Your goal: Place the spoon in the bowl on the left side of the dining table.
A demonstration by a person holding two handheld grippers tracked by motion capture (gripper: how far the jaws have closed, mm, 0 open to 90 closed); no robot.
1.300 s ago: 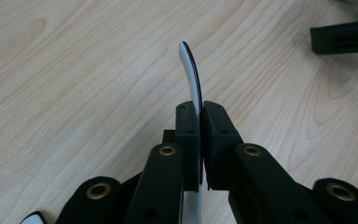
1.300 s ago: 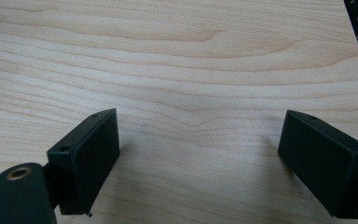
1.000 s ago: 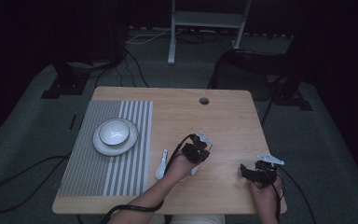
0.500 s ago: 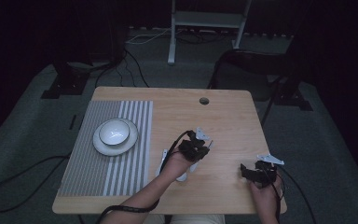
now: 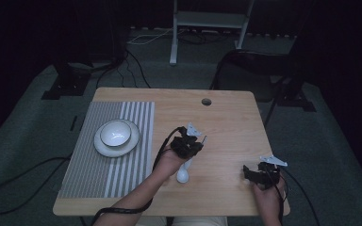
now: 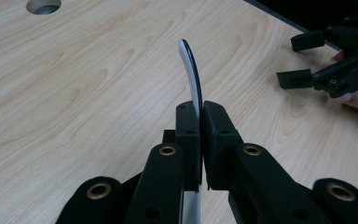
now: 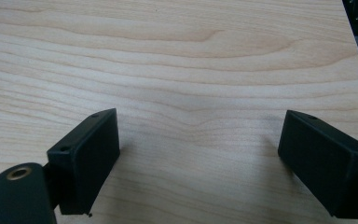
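Note:
A white spoon (image 5: 183,175) is held by its handle in my left gripper (image 5: 187,144), which is shut on it near the middle of the wooden table (image 5: 226,127). The spoon's bowl points back toward the person, low over the wood. In the left gripper view the thin handle (image 6: 190,70) sticks up and forward from between the closed jaws of the gripper (image 6: 200,109). My right gripper (image 5: 259,175) rests near the table's front right corner, open, with bare wood between its jaws (image 7: 200,140). It also appears at the right edge of the left gripper view (image 6: 307,60).
A white bowl (image 5: 115,133) sits on a white plate (image 5: 102,149) on a grey striped mat (image 5: 99,179) covering the table's left side. A round cable hole (image 5: 206,101) lies near the far edge. Cables trail across the floor around the table.
The spoon's bowl has swung to the right, from left of the hand to below it, and the left gripper shifted slightly left. The right gripper has stayed put.

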